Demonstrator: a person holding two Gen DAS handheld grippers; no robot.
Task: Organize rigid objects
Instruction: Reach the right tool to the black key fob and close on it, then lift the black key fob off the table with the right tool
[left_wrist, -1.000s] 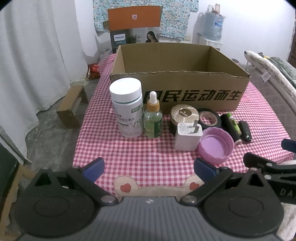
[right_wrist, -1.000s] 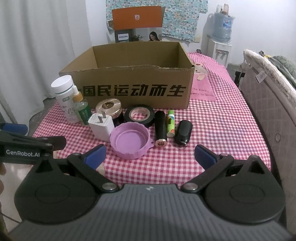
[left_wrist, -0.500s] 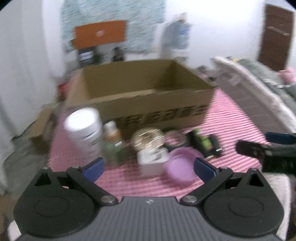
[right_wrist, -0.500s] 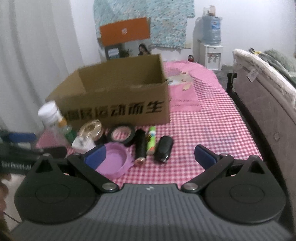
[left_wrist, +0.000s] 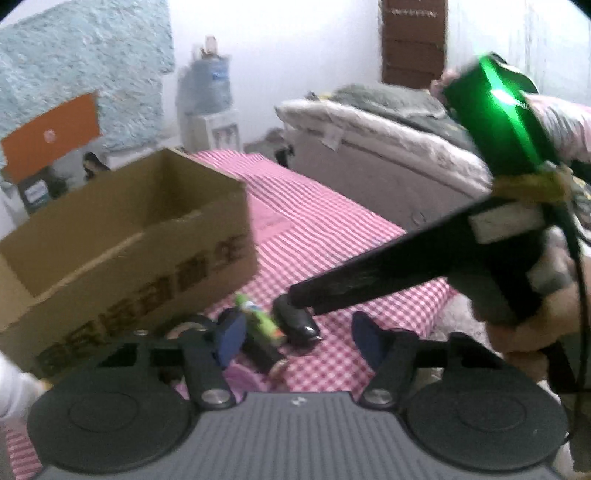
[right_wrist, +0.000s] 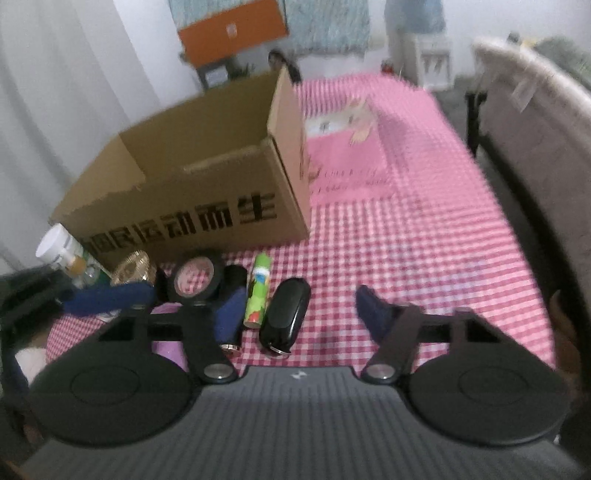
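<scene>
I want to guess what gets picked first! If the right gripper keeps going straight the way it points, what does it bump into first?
Probably the black key fob: it lies just ahead of the open right gripper, between its fingers, left of centre. Blur makes depth uncertain.

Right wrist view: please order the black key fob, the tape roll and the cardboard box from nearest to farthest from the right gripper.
1. Black key fob: nearest, on the cloth between the open fingers of the right gripper, toward the left one.
2. Tape roll: farther, beyond the left finger.
3. Cardboard box: farthest, behind the row of small things, upper left.
</scene>
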